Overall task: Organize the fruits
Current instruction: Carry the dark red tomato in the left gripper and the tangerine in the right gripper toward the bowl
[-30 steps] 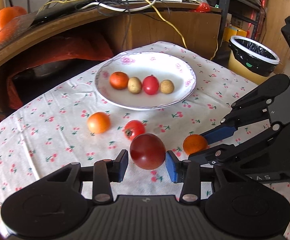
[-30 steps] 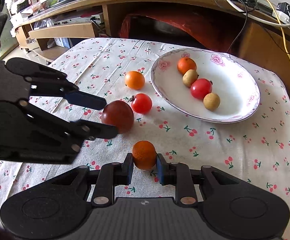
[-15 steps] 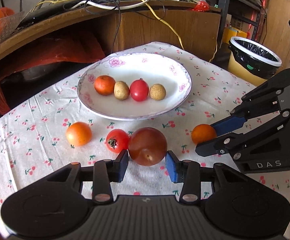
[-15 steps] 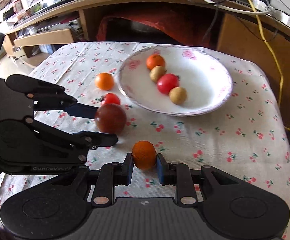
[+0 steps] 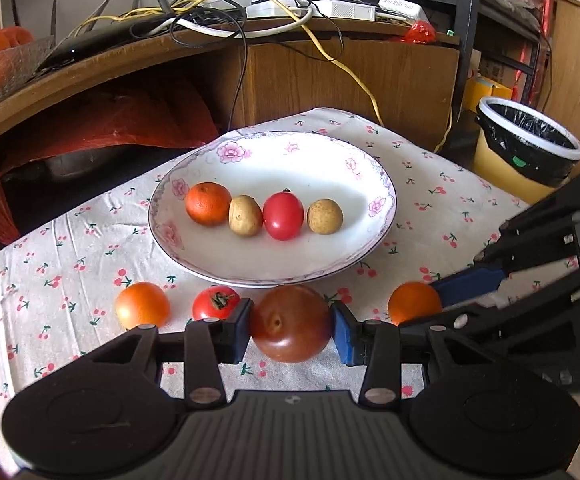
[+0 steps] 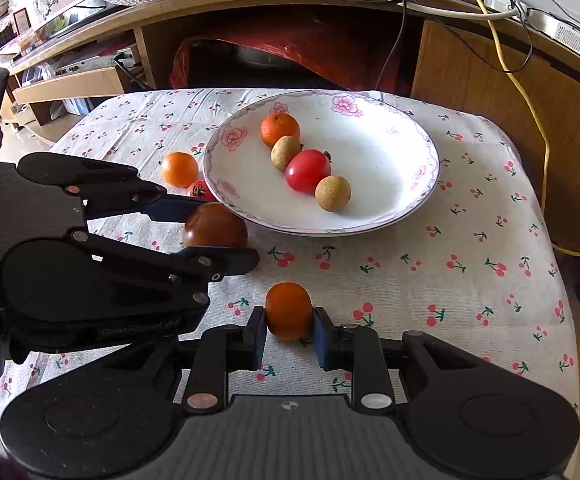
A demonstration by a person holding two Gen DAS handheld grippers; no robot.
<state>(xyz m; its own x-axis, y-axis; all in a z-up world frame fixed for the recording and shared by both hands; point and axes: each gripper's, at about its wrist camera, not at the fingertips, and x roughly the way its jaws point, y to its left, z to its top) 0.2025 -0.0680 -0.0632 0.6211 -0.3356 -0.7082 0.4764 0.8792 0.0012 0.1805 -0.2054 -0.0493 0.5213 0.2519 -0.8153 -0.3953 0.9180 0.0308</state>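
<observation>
In the lower middle of the left wrist view, the left gripper [image 5: 292, 330] is clamped on a dark red tomato [image 5: 291, 323], one pad on each side at its widest part. In the lower middle of the right wrist view, the right gripper [image 6: 289, 334] is closed on a small orange [image 6: 289, 310] in the same way. Both fruits are just in front of the white plate [image 5: 382, 204], which lies in the centre of the frame on the cherry-print cloth [image 5: 70, 240].

The tomato probably has a smooth, thin skin and soft flesh, so a strong squeeze could bruise it. The orange seems firmer and less slippery. A hold across the widest part looks safest for both.
</observation>
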